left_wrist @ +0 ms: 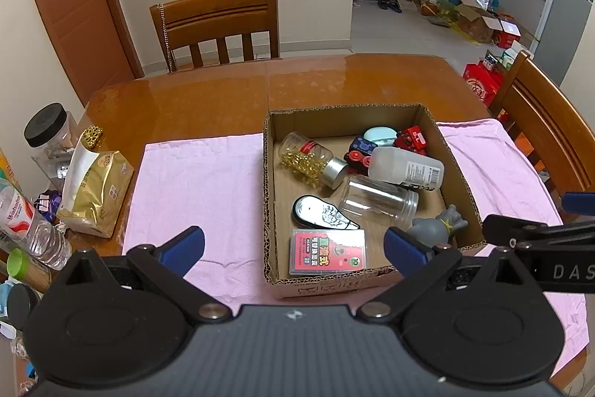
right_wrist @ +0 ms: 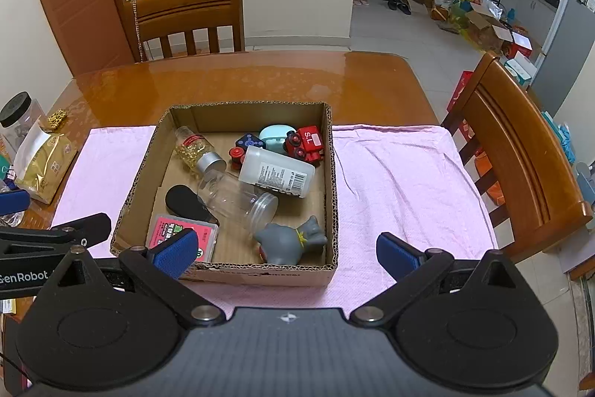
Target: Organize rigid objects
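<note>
An open cardboard box stands on a pink towel. In it lie a jar of gold beads, an empty clear jar, a white bottle, a red toy train, a grey figure, a red card case and a black-and-white oval item. My left gripper is open and empty at the box's near side. My right gripper is open and empty, also before the box.
A gold tissue pack, a black-lidded jar and a water bottle crowd the table's left edge. Wooden chairs stand behind and right of the table. The right gripper's body shows in the left wrist view.
</note>
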### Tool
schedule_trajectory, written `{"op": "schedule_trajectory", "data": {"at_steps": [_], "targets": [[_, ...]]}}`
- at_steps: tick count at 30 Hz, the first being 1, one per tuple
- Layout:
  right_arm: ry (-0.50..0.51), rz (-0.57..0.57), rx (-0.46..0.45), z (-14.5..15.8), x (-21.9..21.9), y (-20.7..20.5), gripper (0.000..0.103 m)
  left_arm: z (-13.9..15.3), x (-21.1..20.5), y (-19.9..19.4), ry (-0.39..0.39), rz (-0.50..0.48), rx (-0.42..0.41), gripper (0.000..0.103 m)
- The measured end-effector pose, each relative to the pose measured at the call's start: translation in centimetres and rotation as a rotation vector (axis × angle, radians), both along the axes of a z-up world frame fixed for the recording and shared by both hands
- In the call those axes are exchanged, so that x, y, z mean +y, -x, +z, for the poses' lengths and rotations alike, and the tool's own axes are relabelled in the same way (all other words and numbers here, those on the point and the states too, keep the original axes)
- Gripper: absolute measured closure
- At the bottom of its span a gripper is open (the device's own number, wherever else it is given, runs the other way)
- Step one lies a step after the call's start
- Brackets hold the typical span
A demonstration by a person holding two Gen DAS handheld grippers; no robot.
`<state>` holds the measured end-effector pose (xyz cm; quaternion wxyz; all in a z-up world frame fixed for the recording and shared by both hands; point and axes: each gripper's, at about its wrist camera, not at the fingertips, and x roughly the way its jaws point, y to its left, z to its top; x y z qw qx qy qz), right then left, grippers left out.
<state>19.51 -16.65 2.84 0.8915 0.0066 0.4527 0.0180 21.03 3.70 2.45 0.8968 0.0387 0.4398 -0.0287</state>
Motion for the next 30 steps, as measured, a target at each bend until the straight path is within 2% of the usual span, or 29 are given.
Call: {"op": "schedule_trajectory", "data": {"at_steps": [17,30], "targets": [[0.001,-0.004,-0.007,0.22,-0.18,-0.01,0.000,0.24,0.20,-0.15,-0.002,0.014,-0.004,0.001],[0.031,-0.013,-0.007,0.07,-0.01,0.02,0.000,0.19,-0.19,-0.13,-0.055,0.022,-0.006,0.001]]}}
